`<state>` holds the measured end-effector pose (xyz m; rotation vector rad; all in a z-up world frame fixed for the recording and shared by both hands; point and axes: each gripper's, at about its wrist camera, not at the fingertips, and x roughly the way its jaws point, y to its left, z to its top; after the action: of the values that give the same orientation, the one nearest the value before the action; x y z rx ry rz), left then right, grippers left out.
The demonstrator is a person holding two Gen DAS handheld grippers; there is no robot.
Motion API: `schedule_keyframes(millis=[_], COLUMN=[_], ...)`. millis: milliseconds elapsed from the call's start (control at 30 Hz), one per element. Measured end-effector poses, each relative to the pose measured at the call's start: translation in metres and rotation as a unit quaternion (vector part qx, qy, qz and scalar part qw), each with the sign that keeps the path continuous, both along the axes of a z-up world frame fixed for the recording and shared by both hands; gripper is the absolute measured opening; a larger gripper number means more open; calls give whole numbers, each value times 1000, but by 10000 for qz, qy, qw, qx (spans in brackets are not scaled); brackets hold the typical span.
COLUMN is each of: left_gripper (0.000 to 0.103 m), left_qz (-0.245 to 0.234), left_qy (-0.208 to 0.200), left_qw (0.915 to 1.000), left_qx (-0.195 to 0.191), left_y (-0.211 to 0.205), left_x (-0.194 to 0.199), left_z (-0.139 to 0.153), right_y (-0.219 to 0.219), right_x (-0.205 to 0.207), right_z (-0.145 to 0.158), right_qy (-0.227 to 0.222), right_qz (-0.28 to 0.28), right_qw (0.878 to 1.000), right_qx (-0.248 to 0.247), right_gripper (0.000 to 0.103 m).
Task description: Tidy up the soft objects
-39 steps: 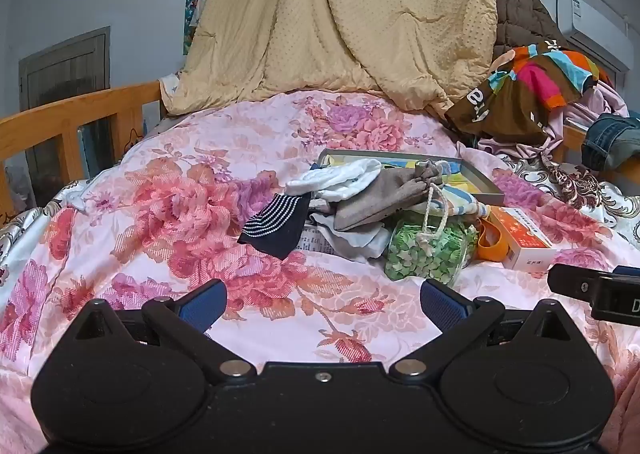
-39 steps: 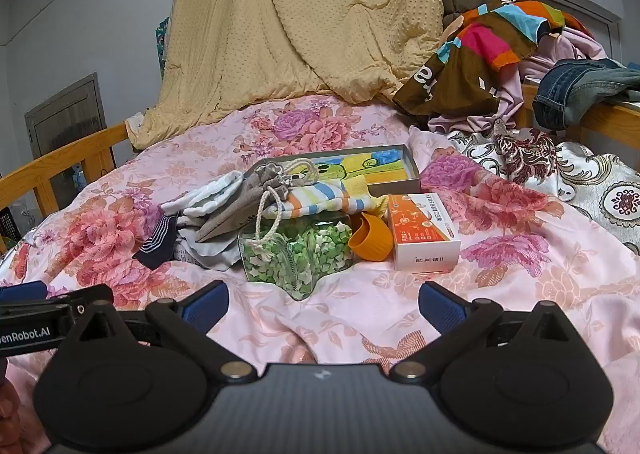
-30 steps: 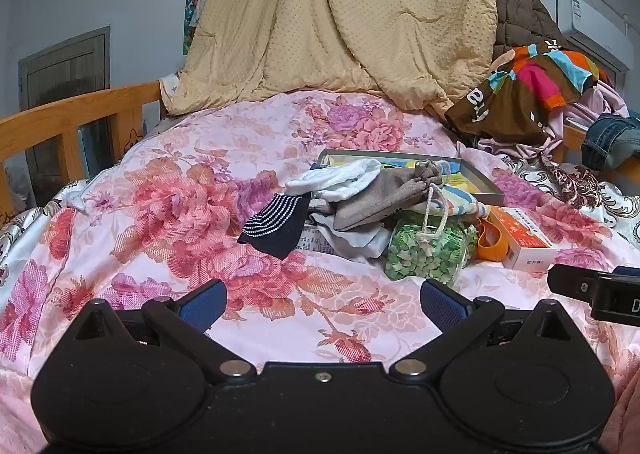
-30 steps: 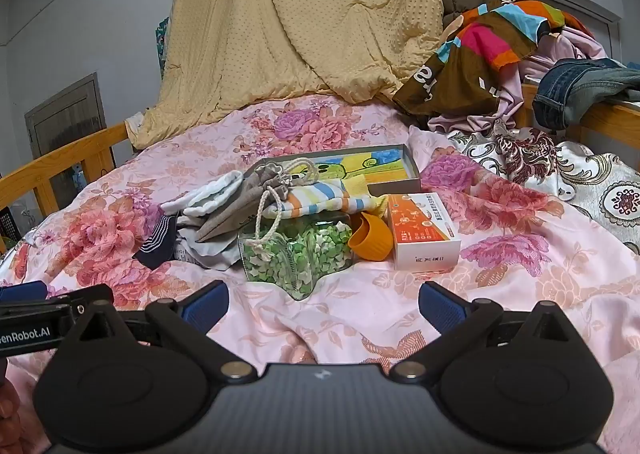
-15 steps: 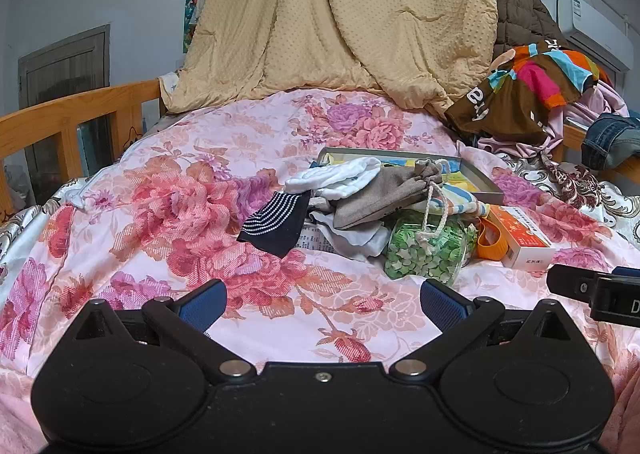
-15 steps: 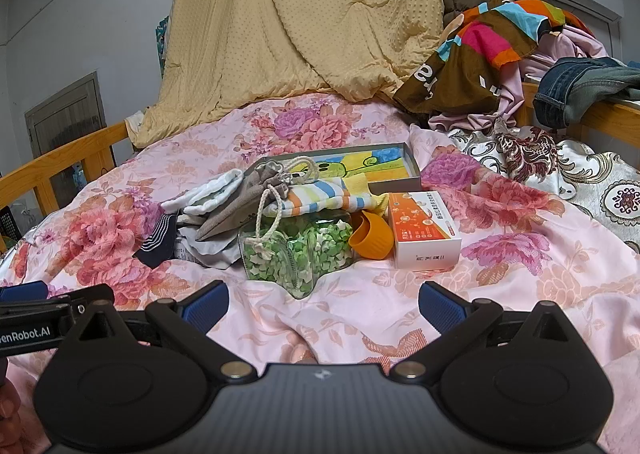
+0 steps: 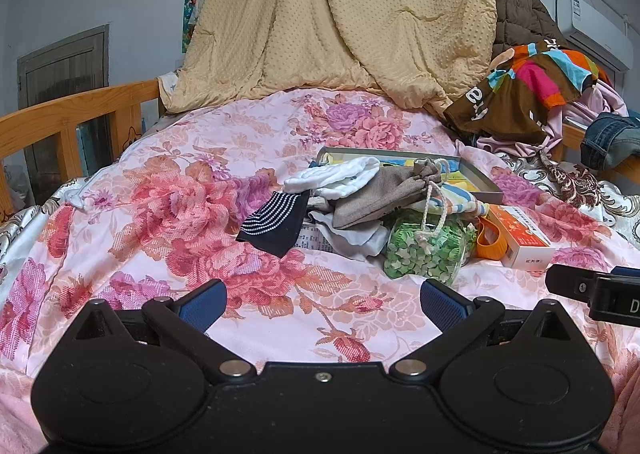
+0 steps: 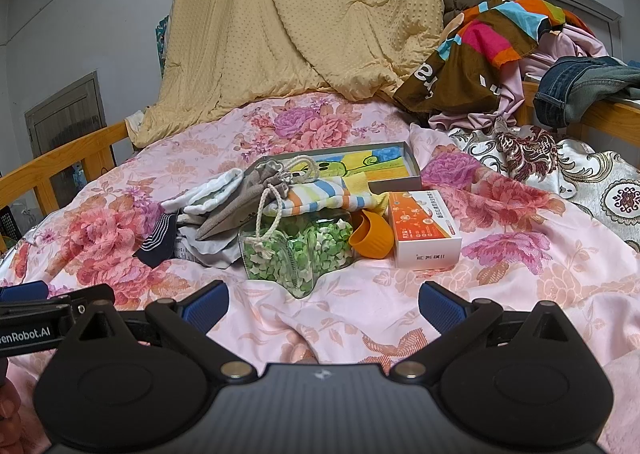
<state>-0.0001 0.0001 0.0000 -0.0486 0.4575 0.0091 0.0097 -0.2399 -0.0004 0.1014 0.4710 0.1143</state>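
A small heap of soft things lies mid-bed: a navy striped sock (image 7: 276, 223) (image 8: 158, 240), white socks (image 7: 332, 175) (image 8: 212, 191), a grey drawstring pouch (image 7: 384, 189) (image 8: 240, 205), a striped sock (image 8: 320, 193) and pale cloth (image 7: 352, 238). A shallow box (image 7: 476, 173) (image 8: 414, 163) lies behind the heap. My left gripper (image 7: 322, 304) and right gripper (image 8: 323, 302) both stand open and empty, short of the heap, above the floral bedspread (image 7: 168, 213).
A clear jar of green and white pieces (image 7: 424, 250) (image 8: 298, 254), an orange cup (image 8: 370, 238) and an orange-white carton (image 8: 426, 228) sit by the heap. Tan quilt (image 7: 340, 21) at the back, piled clothes (image 8: 500, 53) at the right, wooden rail (image 7: 68, 113) at the left.
Both views have shifted very slightly; the heap sits a touch higher in the frames. Both grippers stay open and nothing on the bed has moved.
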Motion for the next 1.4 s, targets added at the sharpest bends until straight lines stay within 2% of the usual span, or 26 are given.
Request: schedule_keyframes(millis=[800,1167,1400], left_gripper=[102,102,102], left_qz=[1,-31,-117], left_qy=[15,63,57], left_qw=[10000,10000,9999], left_qx=[-1,-15,31], left_y=[0,-1,-2], left_x=[0,3,2], left_z=[0,-13,-5], right_y=[-1,-1,-1], right_x=[0,0,0], right_z=[0,0,0], right_qy=[8,15,15], right_qz=[0,3,1], right_qw=[10000,10000,10000], right_qx=[3,12,7], right_gripper=[103,103,103])
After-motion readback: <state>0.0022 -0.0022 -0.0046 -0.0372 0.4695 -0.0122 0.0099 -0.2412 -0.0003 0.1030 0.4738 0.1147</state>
